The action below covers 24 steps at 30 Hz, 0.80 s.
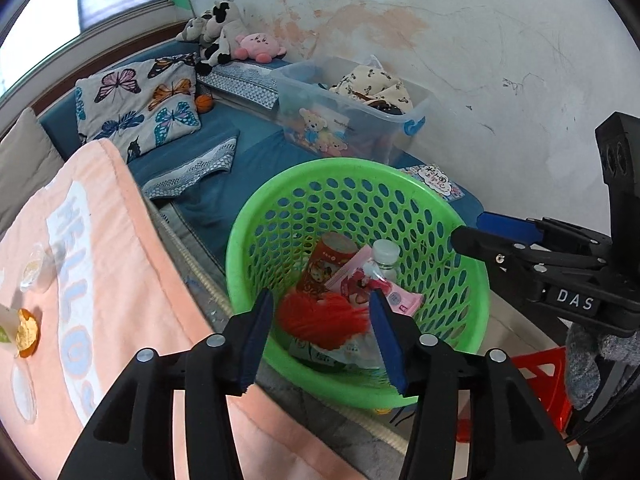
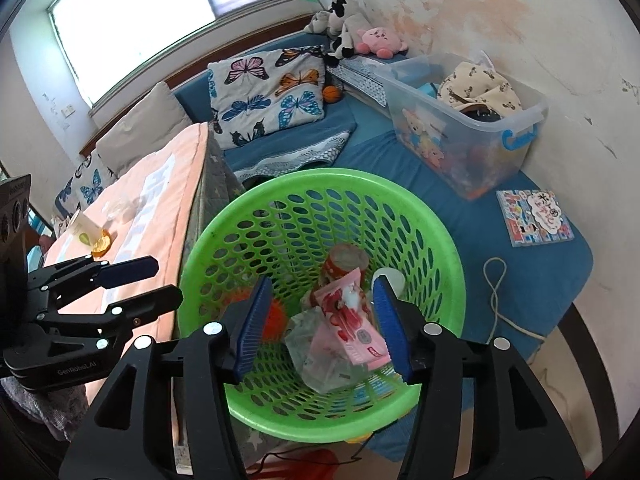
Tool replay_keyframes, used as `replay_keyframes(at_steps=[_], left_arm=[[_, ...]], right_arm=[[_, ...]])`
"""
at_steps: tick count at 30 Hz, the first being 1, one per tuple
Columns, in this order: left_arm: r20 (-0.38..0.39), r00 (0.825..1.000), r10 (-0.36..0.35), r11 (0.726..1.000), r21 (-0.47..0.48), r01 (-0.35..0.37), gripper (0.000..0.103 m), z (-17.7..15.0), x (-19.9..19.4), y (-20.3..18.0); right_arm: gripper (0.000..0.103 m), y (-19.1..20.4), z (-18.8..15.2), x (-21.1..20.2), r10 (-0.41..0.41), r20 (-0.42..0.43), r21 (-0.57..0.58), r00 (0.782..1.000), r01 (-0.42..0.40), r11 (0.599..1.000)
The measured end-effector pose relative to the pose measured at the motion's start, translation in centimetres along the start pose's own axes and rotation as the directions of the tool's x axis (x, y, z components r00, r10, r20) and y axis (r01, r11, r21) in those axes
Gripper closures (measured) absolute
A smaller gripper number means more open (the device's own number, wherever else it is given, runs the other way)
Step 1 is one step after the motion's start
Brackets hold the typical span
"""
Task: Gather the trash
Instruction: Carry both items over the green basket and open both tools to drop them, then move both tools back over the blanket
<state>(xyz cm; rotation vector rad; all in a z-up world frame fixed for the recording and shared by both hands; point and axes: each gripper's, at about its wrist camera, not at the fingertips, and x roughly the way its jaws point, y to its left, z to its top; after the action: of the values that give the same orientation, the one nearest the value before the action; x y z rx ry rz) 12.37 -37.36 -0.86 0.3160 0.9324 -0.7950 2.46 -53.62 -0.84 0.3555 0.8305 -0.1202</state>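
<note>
A green perforated basket stands by the blue mattress. It holds a red can, a pink wrapper, a clear bottle, a red net and clear plastic. My left gripper is open and empty over the basket's near rim; it also shows in the right wrist view. My right gripper is open and empty above the basket; it also shows in the left wrist view. An orange peel and a plastic cup lie on the peach blanket.
The peach blanket covers a raised surface at the left. A clear storage bin, a butterfly pillow, plush toys and a booklet lie on the blue mattress. A red stool stands at the lower right.
</note>
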Motion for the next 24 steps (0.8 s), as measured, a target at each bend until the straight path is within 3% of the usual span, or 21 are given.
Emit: replay_keyframes(at_steps=[10,16,24], left_arm=[[0.033,0.996,0.078,0.992,-0.098,-0.075,0.049,-1.5,-3.4,5.6],[0.042,0.983,0.178,0.969,-0.183,-0.167,0.048,-2.7,-5.8,10.9],[0.027,0.931,0.364,0.891,-0.300,-0.340,0.044,-4.2,-9.4,19.3]], right_arm=[[0.042,3.9,0.9,0.1,0.041,0.006,-0.061,0.999,-0.041,0.997],[0.039,7.5,1.8,1.0,0.088,-0.003,-0.108,0.996,-0.088,0.990],[0.036,13.5,3.4,2.8,0.151,-0.023,-0.203,0.988,-0.153,0.967]])
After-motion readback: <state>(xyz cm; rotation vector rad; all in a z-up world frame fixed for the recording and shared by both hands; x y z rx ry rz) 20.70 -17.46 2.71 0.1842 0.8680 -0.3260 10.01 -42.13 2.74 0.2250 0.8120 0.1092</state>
